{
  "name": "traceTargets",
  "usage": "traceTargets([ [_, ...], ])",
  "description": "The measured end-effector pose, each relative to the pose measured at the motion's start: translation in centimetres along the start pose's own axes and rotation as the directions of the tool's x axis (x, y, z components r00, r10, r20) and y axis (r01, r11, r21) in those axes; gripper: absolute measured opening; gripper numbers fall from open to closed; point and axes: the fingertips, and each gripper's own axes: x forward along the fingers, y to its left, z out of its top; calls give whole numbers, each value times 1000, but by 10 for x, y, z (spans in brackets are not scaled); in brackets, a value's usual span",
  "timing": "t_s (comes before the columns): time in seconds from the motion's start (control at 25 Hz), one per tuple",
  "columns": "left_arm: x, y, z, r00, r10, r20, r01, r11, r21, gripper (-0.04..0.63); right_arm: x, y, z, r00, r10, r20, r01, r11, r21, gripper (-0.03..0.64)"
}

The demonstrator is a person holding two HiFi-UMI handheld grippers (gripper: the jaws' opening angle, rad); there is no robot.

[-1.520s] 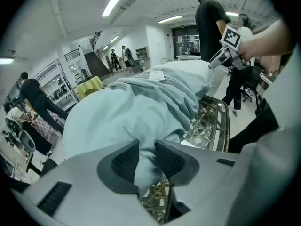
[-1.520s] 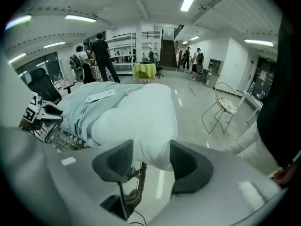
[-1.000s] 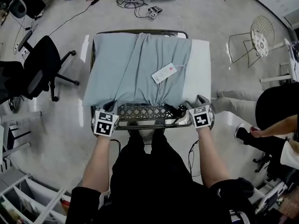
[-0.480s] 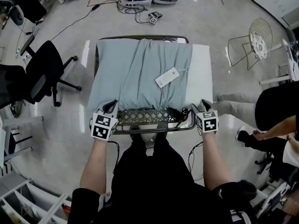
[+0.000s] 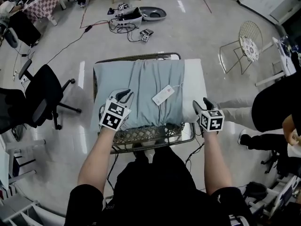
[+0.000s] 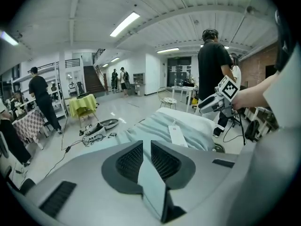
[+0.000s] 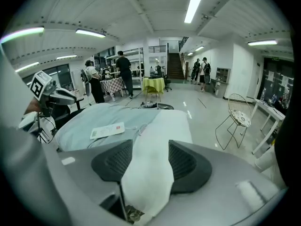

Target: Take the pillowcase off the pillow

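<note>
Pale grey-blue fabric pillowcase [image 5: 136, 81] lies on the rectangular white pillow [image 5: 194, 86]. It covers the left and middle portions, and a strip of bare pillow is exposed along the right side. Both rest on the black metal worktop with a lattice front rim [image 5: 146, 134], which stands on the glossy grey floor [image 5: 197, 27].

Pillowcase condition: long folds run from the far edge toward the near edge, where the fabric is bunched. A white rectangular paper tag [image 5: 163, 95] on a thin cord lies flat on the fabric, right of centre.

Left gripper [image 5: 123, 96]: positioned above the near left part of the pillow, pointing forward and down. Its jaws have just been opening slightly, yet they stand nearly together. A narrow band of the grey-blue fabric fills the gap between the pads and runs on to the pillow. The gripper is clenched on the pillowcase.

Right gripper [image 5: 199, 105]: positioned at the near right corner of the pillow, on the bare white portion. Its jaws have just been closing, and a thick wad of white pillow material sits pressed between the pads. The gripper is grasping the pillow.

Surroundings: a black swivel office chair [image 5: 44, 95] stands left of the worktop. A light wire-frame chair [image 5: 242, 46] stands well apart at the far right.
</note>
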Motion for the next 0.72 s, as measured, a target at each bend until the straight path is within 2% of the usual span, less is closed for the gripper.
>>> traceTargets([
  [0.12,38,-1,29,1000,-23,-5,23,1000,8,52,21,-20,18,1000,14,4,-14,1000,-2,252],
  [0.32,115,9,66,997,-50,-60,51,999,13,83,75,-63,56,997,75,-10,-75,997,3,255],
  [0.4,151,13,75,994,-61,-93,63,998,21,104,103,-78,67,993,115,-20,-115,993,23,283],
  [0.6,235,20,81,983,-49,-175,60,997,57,134,176,-115,66,974,220,-52,-208,962,177,382],
  [0.72,270,30,73,972,-33,-234,46,998,50,149,214,-124,56,948,312,-70,-280,915,289,467],
])
